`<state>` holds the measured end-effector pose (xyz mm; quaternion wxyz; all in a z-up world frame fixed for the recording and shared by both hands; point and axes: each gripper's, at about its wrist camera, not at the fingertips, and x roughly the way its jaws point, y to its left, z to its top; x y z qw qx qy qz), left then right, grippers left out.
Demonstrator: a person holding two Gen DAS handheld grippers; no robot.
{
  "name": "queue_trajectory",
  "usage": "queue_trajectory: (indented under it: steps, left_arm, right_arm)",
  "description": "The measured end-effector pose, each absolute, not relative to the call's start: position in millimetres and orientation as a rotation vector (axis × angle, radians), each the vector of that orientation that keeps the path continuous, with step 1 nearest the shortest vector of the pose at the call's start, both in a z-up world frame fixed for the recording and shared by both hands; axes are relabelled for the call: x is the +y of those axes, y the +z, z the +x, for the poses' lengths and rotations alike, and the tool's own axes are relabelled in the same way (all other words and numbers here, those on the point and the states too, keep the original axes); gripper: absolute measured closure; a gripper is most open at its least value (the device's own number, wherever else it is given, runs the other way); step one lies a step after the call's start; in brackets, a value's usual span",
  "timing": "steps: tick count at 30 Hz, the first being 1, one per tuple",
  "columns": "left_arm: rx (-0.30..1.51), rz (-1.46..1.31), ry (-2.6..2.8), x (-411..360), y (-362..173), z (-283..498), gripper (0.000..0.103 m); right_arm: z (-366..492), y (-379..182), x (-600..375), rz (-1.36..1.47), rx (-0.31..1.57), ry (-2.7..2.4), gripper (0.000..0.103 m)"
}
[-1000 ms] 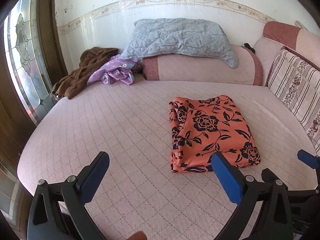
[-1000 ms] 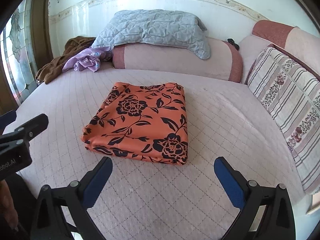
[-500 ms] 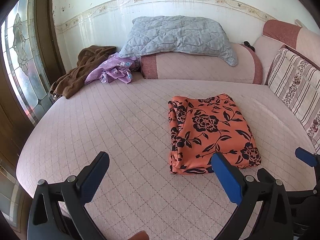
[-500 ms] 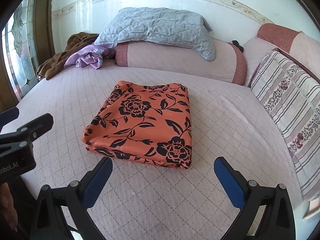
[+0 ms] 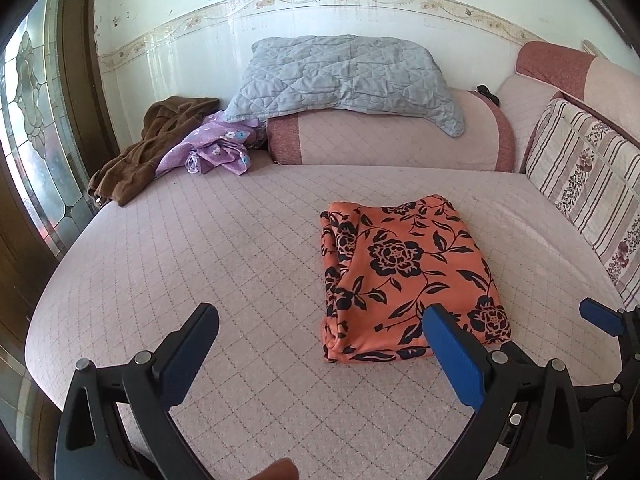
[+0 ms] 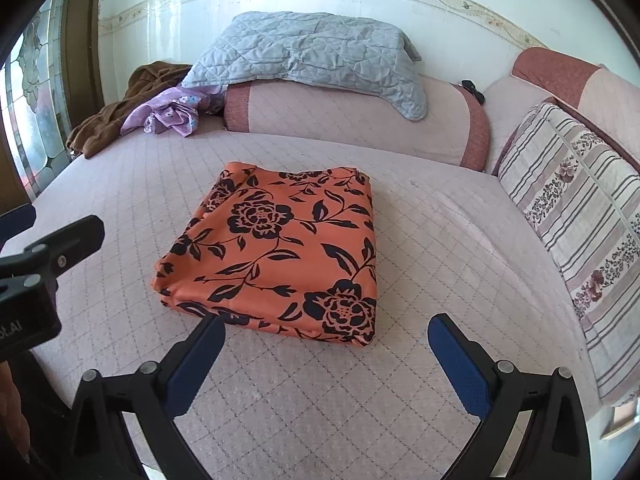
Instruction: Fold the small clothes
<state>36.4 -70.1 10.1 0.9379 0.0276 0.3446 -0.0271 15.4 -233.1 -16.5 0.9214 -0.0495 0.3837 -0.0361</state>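
A folded orange cloth with black flowers lies flat near the middle of the pink quilted bed. Both tools hang above the near edge, apart from it. The left gripper stands wide with nothing between its blue pads; the cloth's near corner sits just behind the right-hand pad. The right gripper is equally wide and holds nothing, with the cloth's near edge just beyond its tips.

At the far side a grey quilt drapes over a pink bolster. Beside it lie a purple garment and a brown one. A striped cushion lines the right side.

On the left tool's body, seen from the right wrist, part of a white label reads "ot.AI".
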Motion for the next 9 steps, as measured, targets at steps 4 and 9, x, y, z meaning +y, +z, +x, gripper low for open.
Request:
queue_trajectory:
  steps: [4, 9]
  left_arm:
    - [0.704, 0.056, -0.066, -72, 9, 41, 0.001]
    - [0.657, 0.074, -0.071, -75, 12, 45, 0.001]
  right_arm:
    - [20, -18, -235, -0.103, 0.793, -0.075, 0.000]
    - [28, -22, -236, -0.099, 0.802, -0.068, 0.000]
